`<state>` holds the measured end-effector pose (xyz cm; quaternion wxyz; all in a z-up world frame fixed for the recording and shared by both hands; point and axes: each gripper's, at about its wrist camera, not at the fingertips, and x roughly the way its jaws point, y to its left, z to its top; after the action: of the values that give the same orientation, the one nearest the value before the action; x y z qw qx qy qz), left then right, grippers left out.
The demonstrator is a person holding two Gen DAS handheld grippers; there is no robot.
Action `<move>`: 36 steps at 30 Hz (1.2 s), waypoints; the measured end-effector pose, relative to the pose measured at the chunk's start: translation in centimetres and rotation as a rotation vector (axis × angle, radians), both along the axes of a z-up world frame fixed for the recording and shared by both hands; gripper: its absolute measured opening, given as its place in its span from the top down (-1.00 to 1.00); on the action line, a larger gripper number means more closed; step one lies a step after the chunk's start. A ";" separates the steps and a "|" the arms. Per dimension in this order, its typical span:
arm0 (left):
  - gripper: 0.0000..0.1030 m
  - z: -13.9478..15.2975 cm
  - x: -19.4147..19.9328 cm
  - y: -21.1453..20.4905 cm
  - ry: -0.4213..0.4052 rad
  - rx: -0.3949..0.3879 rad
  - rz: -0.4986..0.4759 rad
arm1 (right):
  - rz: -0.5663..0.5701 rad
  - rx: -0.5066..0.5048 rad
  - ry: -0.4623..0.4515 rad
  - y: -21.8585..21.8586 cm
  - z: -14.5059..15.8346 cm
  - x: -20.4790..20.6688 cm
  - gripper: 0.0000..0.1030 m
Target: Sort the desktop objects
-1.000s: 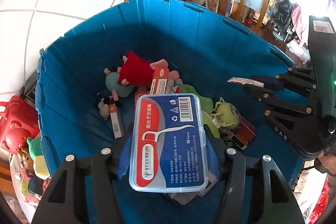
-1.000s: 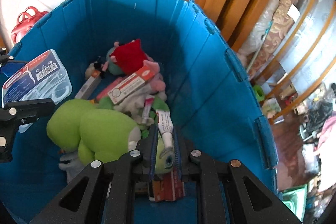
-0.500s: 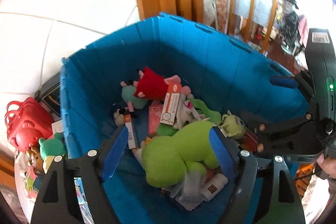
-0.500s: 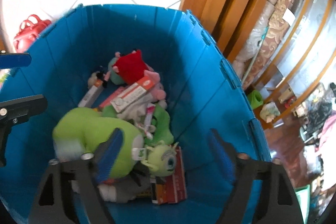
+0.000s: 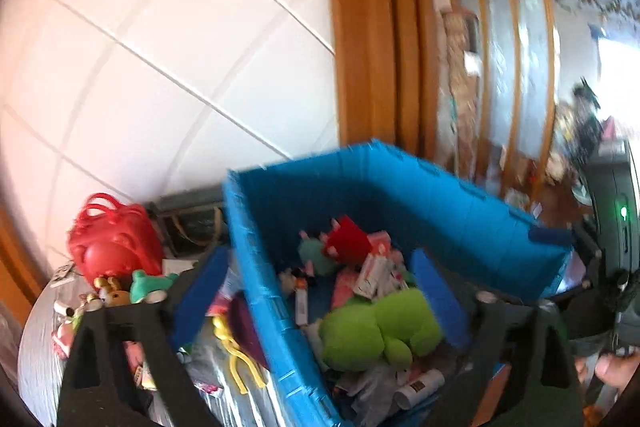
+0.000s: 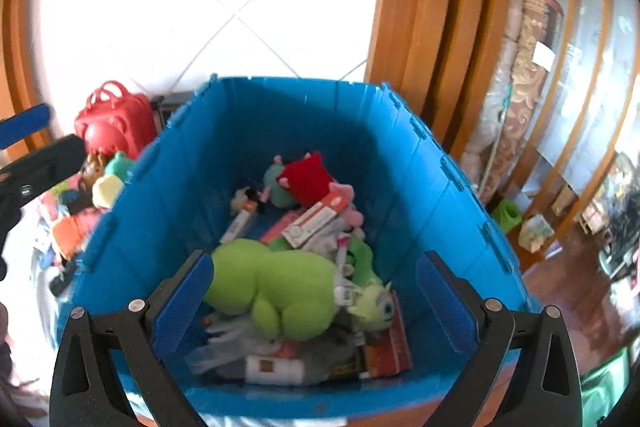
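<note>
A blue folding crate holds a green plush, a red plush, small boxes and a white bottle. My left gripper is open and empty, raised over the crate's left wall. My right gripper is open and empty above the crate's near end. The left gripper's finger shows at the left edge of the right wrist view.
A red toy case and several small toys lie on the table left of the crate. A yellow plastic piece lies by the crate wall. Wooden door frames stand behind.
One second ago the left gripper held a floss box and the right a small tube; both opened and dropped them into the crate. Both grippers have since lifted and pulled back.
</note>
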<state>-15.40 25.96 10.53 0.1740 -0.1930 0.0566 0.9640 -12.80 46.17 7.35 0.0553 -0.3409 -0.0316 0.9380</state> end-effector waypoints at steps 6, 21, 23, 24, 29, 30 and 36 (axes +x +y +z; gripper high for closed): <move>-0.99 -0.2 2.3 -2.6 -0.023 0.047 0.051 | -0.056 0.002 0.037 -2.2 0.8 3.5 -1.00; -0.99 -1.0 6.6 -5.2 -0.060 0.014 0.094 | -0.086 -0.012 0.086 -5.5 1.6 8.8 -1.00; -0.99 -1.2 6.8 -5.5 -0.060 0.011 0.106 | -0.078 -0.009 0.082 -5.9 1.6 8.8 -1.00; -0.99 -1.3 6.9 -5.7 -0.062 0.012 0.110 | -0.076 -0.008 0.081 -6.0 1.6 8.9 -1.00; -0.99 -1.4 7.0 -6.6 -0.066 0.017 0.123 | -0.064 -0.010 0.085 -6.9 1.6 8.9 -1.00; -0.99 -1.4 7.0 -6.7 -0.067 0.017 0.127 | -0.063 -0.013 0.085 -7.0 1.6 8.9 -1.00; -0.99 -1.6 6.6 -7.5 -0.075 0.022 0.133 | -0.066 -0.015 0.083 -7.3 1.5 8.6 -1.00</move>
<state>-8.78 18.50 8.96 0.1139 -0.2306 0.0267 0.9660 -4.19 38.90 8.89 0.0848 -0.3031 -0.0113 0.9491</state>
